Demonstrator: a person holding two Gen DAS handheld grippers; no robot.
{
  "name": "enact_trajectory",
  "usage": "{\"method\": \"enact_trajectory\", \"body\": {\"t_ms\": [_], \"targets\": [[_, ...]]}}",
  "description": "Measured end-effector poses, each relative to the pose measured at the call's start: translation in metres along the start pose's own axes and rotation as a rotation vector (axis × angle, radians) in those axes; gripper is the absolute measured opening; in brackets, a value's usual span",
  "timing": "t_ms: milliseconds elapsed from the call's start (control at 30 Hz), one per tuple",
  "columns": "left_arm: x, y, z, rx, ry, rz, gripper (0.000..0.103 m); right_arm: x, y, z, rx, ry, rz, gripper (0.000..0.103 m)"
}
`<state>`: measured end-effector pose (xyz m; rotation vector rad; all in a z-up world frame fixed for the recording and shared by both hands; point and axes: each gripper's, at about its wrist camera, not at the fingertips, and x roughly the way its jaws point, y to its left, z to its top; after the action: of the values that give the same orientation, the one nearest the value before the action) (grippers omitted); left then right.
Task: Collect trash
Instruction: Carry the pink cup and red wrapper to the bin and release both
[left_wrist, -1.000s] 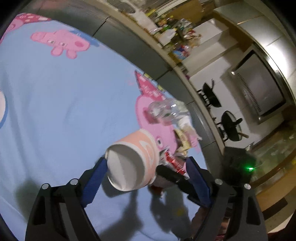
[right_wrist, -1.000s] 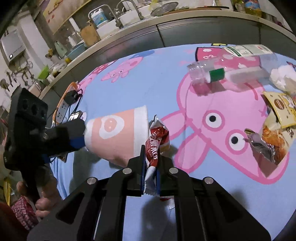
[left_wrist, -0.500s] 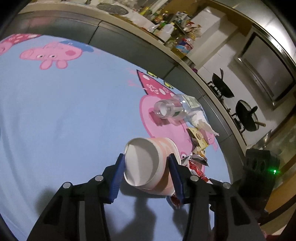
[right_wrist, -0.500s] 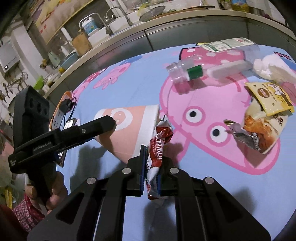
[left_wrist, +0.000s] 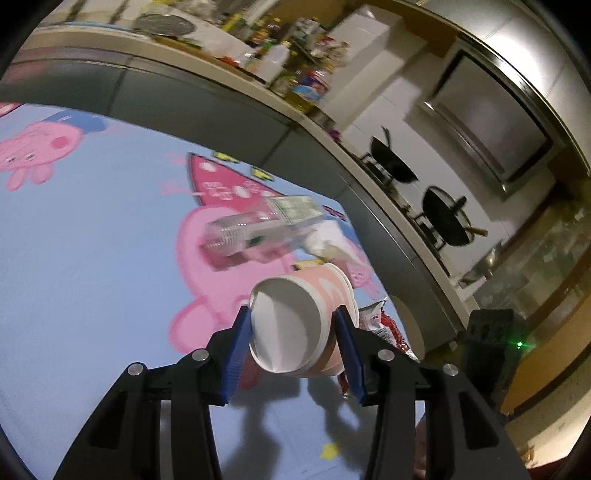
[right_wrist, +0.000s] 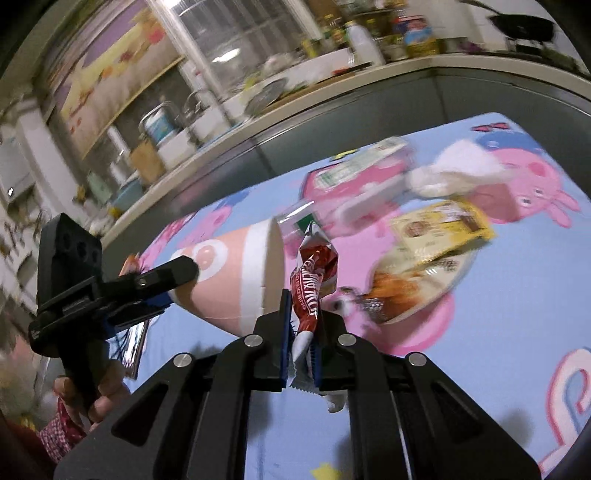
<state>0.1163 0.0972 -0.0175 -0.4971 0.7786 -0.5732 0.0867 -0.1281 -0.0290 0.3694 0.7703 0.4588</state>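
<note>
My left gripper (left_wrist: 293, 332) is shut on a pink-and-white paper cup (left_wrist: 295, 325), held on its side above the blue cartoon cloth with its white inside facing the camera. In the right wrist view that cup (right_wrist: 229, 273) hangs at the left, its mouth turned toward a red snack wrapper (right_wrist: 312, 280). My right gripper (right_wrist: 300, 325) is shut on this wrapper, which stands up between the pads beside the cup's rim. From the left wrist view, the wrapper (left_wrist: 380, 325) shows just right of the cup.
On the cloth lie a clear plastic bottle (left_wrist: 258, 232), a white crumpled tissue (right_wrist: 454, 173) and yellow and orange snack bags (right_wrist: 432, 236). A grey counter edge (left_wrist: 221, 96) runs behind the table. A hand (right_wrist: 96, 398) grips the left tool's handle.
The left gripper's jaws closed on the cup and lifted it off the cloth. My right gripper rose with the wrapper and came alongside the cup's mouth.
</note>
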Motion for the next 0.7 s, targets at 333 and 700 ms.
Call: {"method": "enact_trajectory", "body": {"t_ms": [333,700], "targets": [[0.119,-0.128,0.014,0.230,0.166,-0.104,0.046,-0.090,-0.122,0.004,0.199,-0.184,-0.165,0.008],[0.271,-0.275,-0.002,0.454,0.305,-0.154,0.046,-0.189,-0.292,0.007,0.410,-0.338,-0.391,0.009]]}}
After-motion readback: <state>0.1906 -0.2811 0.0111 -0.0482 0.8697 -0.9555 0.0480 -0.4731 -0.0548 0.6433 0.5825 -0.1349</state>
